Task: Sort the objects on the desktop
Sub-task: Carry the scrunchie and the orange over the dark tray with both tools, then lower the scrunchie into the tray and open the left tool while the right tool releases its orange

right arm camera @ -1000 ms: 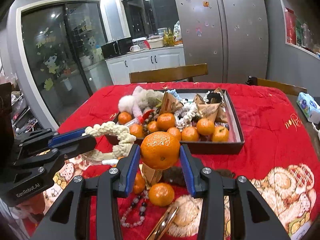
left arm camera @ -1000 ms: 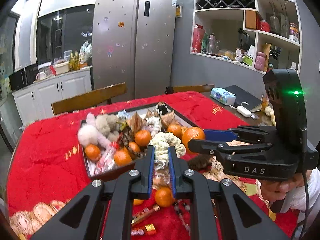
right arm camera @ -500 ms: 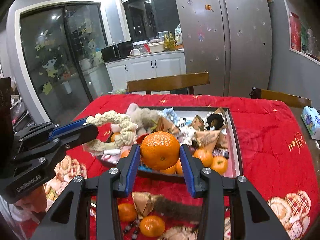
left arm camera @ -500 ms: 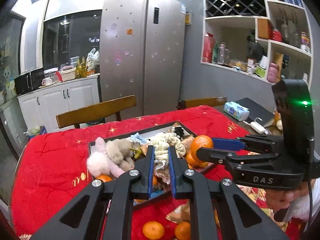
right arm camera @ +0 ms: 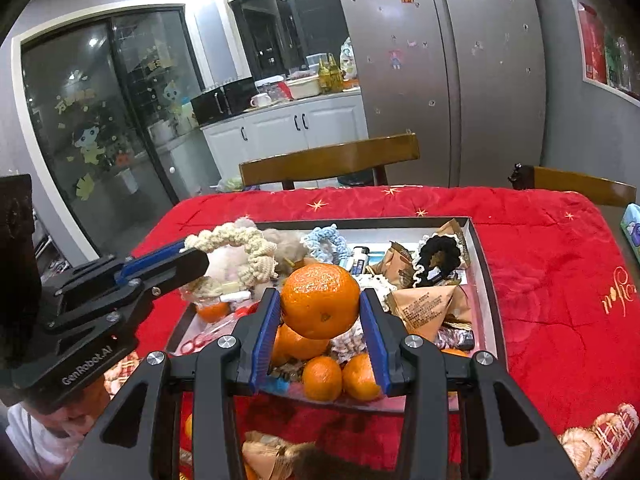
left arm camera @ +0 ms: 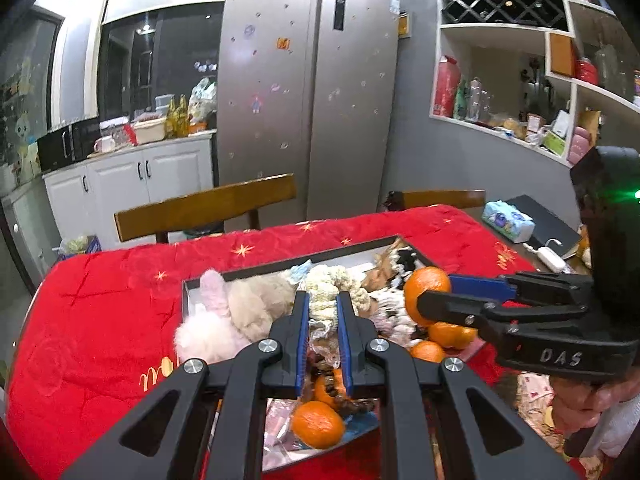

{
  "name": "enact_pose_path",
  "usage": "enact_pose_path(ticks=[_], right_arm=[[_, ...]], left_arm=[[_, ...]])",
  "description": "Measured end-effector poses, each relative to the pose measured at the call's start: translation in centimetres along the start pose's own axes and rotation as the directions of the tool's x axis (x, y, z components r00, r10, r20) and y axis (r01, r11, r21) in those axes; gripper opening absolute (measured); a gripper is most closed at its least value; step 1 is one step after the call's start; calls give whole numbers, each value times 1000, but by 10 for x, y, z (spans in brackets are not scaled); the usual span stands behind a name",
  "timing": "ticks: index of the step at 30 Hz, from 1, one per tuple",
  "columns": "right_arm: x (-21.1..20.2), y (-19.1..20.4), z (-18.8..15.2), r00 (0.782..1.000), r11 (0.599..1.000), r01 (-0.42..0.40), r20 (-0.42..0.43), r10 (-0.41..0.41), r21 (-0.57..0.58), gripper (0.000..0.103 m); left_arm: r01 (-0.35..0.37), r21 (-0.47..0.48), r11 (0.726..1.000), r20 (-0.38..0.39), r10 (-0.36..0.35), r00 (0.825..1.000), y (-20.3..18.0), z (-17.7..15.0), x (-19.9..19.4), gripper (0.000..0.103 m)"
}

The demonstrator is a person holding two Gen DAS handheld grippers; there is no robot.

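Red cloth (right arm camera: 540, 264) covers the table, dark-rimmed tray (right arm camera: 484, 280) on it, crammed with stuff. Right gripper (right arm camera: 320, 312) pinches an orange (right arm camera: 320, 300) between its blue pads, fruit lifted clear above the tray's near half. Below the fingers, more oranges (right arm camera: 322, 376) lie at the near rim; beyond the right finger, brown paper packets (right arm camera: 424, 304); farther off, a black scrunchie (right arm camera: 436, 256) in the far right corner and a blue crocheted one (right arm camera: 324, 240) straight ahead. Left gripper (left arm camera: 323, 312) is clamped nearly closed on a cream crocheted scrunchie (left arm camera: 328, 292), loop sticking out past the fingertips and hanging over the tray's middle. Left of those fingers, pink and beige plush toy (left arm camera: 224, 312) lies in the tray; under and between them, a bead string (left arm camera: 332, 384) draped over an orange (left arm camera: 318, 424) near the rim. Right of the left fingers, the right gripper reaches in sideways with its orange, both tips just beside each other over the tray. From the right wrist view the left gripper comes in from the left, scrunchie loop arching just beside the held orange, not clearly touching. A hand and white sleeve (left arm camera: 616, 432) show under the right gripper. Behind the table: wooden chair (right arm camera: 332, 160), steel fridge (left arm camera: 312, 92).
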State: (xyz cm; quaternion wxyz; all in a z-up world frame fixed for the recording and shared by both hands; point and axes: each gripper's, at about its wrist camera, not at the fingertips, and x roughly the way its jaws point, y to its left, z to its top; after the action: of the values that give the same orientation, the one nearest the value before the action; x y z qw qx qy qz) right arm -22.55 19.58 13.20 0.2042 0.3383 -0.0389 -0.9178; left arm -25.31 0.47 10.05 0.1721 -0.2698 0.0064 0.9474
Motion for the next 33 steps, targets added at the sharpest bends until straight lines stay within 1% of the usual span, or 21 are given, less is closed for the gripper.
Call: enact_pose_path(ticks=[4, 10, 14, 16, 18, 25, 33], right_arm=[[15, -7, 2, 1000, 1000, 2, -13, -2, 12, 39], [32, -15, 1, 1000, 1000, 10, -23, -9, 25, 39], [41, -17, -2, 1000, 999, 5, -23, -4, 37, 39], [46, -17, -6, 1000, 999, 9, -20, -8, 38, 39], [51, -15, -8, 999, 1000, 16, -40, -15, 22, 39], [58, -22, -15, 998, 999, 26, -50, -24, 33, 39], [58, -22, -14, 999, 999, 26, -46, -25, 23, 39]], left_arm=[[-12, -15, 1000, -4, 12, 1000, 9, -8, 12, 14], [-18, -16, 1000, -24, 18, 1000, 12, -16, 24, 14], [-53, 4, 999, -25, 53, 998, 11, -20, 29, 14], [-53, 0, 999, -37, 53, 998, 12, -22, 34, 14], [-59, 1, 998, -46, 59, 997, 13, -24, 38, 14], [-71, -10, 997, -62, 70, 996, 17, -28, 43, 14], [-75, -9, 997, -74, 74, 995, 17, -30, 46, 14]])
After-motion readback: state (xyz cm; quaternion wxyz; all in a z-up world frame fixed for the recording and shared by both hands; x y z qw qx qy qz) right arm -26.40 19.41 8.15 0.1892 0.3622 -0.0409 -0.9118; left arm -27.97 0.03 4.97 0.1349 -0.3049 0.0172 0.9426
